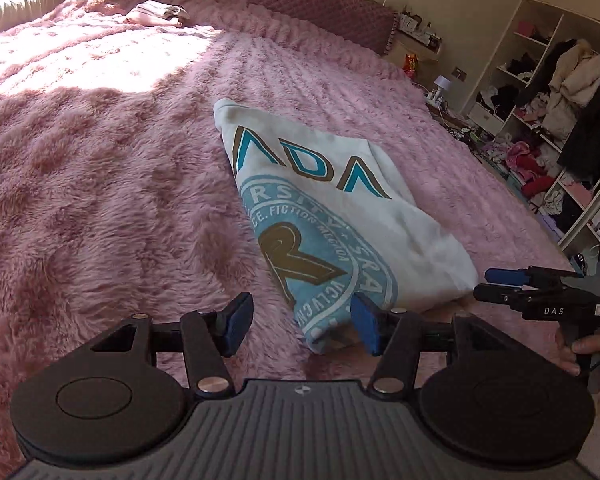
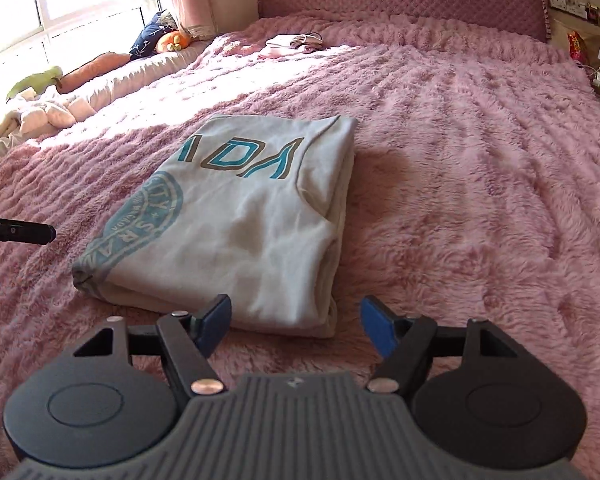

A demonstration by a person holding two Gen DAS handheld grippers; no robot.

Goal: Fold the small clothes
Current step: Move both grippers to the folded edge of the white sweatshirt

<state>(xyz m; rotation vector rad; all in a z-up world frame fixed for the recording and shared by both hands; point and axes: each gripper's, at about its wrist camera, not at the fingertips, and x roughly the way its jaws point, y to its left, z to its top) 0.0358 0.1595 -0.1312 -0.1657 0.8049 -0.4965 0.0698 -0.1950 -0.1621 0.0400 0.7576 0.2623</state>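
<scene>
A white T-shirt (image 1: 332, 216) with blue and brown print lies folded into a narrow rectangle on the pink fluffy bedspread (image 1: 100, 184). It also shows in the right wrist view (image 2: 240, 216). My left gripper (image 1: 302, 326) is open and empty, just short of the shirt's near left corner. My right gripper (image 2: 296, 330) is open and empty, just short of the shirt's near right corner. The right gripper also shows in the left wrist view (image 1: 500, 284), beside the shirt's near right corner. The tip of a left finger (image 2: 28, 232) shows at the left edge of the right wrist view.
A small folded pile of pale clothes (image 1: 158, 14) lies far up the bed near the quilted headboard (image 2: 400, 0). Plush toys and a pillow (image 2: 156, 38) line the window side. Open shelves full of clothes (image 1: 548, 120) stand right of the bed.
</scene>
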